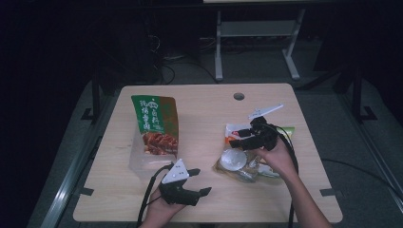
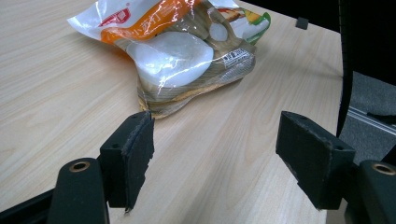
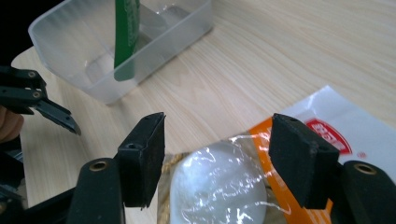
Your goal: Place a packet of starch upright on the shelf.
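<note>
Left gripper (image 1: 197,181), jaws spread and empty, sits at the near edge of the pale wooden table (image 1: 204,109). Right gripper (image 3: 217,151), jaws spread, hovers directly above the crinkled clear-and-orange snack packet (image 1: 242,159), unpinched. Packet's long axis runs away from the near edge; clear plastic tub (image 3: 93,51) with green pouch (image 1: 154,124) lies left of it.

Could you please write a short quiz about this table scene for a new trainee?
1. True or false: the green bag stands inside the clear plastic box.
2. Which hand-held gripper is over the snack bag? A) left hand-held gripper B) right hand-held gripper
3. Fill in: the left one's jaws stand ____, with bare table between them.

Key
1. True; its lower end sits in the box.
2. B; its open jaws straddle the clear window of the bag.
3. Open.
</note>
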